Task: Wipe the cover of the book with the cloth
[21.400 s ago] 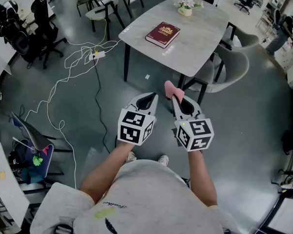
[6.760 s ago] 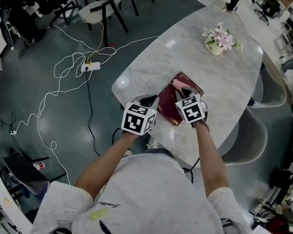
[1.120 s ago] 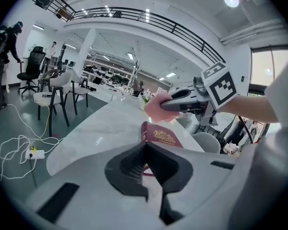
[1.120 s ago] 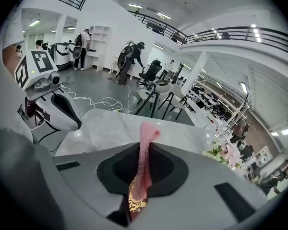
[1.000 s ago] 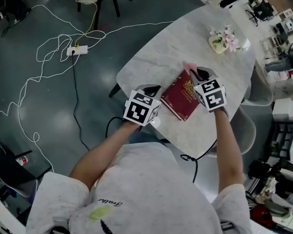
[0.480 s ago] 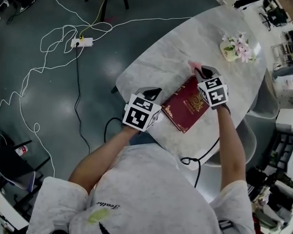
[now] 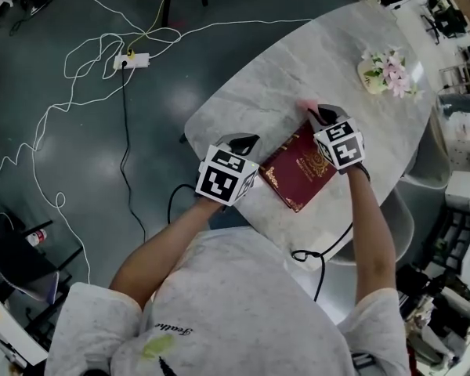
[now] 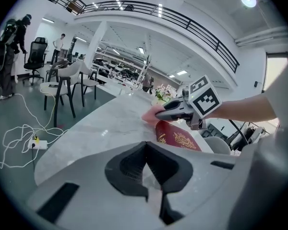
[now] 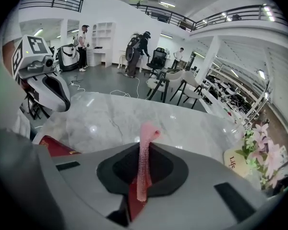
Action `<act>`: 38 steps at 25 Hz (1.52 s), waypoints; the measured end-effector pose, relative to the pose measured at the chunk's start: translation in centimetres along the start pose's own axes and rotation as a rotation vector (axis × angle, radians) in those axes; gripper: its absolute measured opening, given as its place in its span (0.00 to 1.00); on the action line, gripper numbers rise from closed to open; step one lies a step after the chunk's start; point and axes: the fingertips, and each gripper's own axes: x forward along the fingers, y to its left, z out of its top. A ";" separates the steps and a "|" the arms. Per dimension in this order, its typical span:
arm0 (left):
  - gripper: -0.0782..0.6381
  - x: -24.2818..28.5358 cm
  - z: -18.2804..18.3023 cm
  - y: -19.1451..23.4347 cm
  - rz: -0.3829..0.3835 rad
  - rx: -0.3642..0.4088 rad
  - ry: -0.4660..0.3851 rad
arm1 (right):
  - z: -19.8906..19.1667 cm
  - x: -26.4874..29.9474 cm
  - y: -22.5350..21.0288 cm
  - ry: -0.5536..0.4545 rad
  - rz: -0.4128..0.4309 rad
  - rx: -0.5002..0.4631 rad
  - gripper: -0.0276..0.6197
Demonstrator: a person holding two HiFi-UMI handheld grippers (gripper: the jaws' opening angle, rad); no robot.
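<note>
Right tongs [image 7: 316, 116] pinch cloth [image 7: 305, 104] at book's [image 7: 300, 171] far corner; cover runs toward bench's [image 7: 282, 61] near edge. Left tongs [image 7: 241, 140] closed, empty.

1. The book [image 7: 301, 169] lies on the table [image 7: 298, 61], near the edge closest to the person.
2. The left gripper [image 7: 241, 139] sits just left of the book.
3. The right gripper [image 7: 319, 114] is over the book's far end, and the cloth [image 7: 305, 105] pokes out ahead of its jaws.
4. A flower pot [image 7: 384, 73] stands farther back on the right.
5. A power strip [image 7: 135, 59] lies on the floor, left of the table.
</note>
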 end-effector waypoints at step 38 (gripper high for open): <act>0.12 -2.4 -0.5 0.3 0.013 0.004 -0.019 | 0.1 -0.5 5.7 0.002 0.086 0.005 0.07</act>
